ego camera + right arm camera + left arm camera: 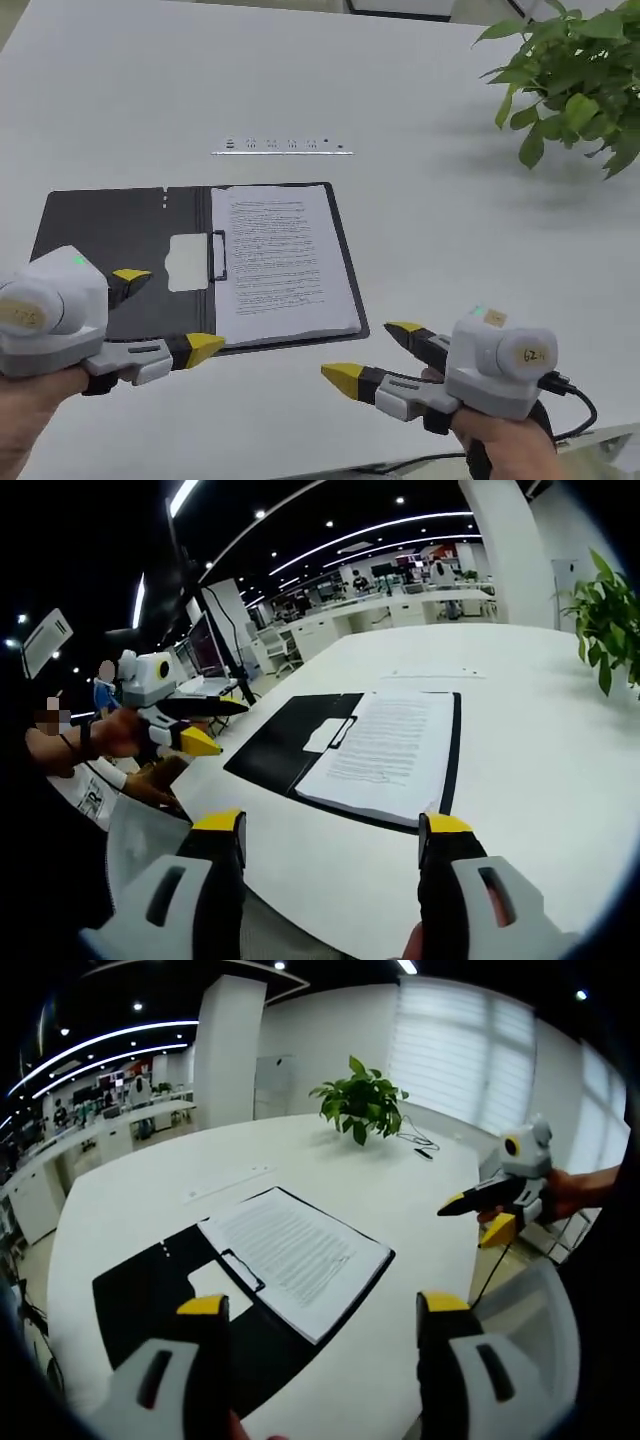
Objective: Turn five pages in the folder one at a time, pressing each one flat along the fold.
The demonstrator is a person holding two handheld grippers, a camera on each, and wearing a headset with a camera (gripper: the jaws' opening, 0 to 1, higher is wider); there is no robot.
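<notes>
Both jaws wide, empty: left gripper (168, 310), right gripper (373, 350); folder (100, 230) untouched.

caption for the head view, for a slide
Open folder with printed pages on a white table, left tool and right tool both open, near its front edge.

- Your folder (120, 235) is black; its pages (275, 260) are white with fine dark print.
- Your left gripper (168, 310) and right gripper (372, 352): pale grey, black jaws tipped yellow.
- Table (430, 230) white, plant (575, 70) green.
</notes>
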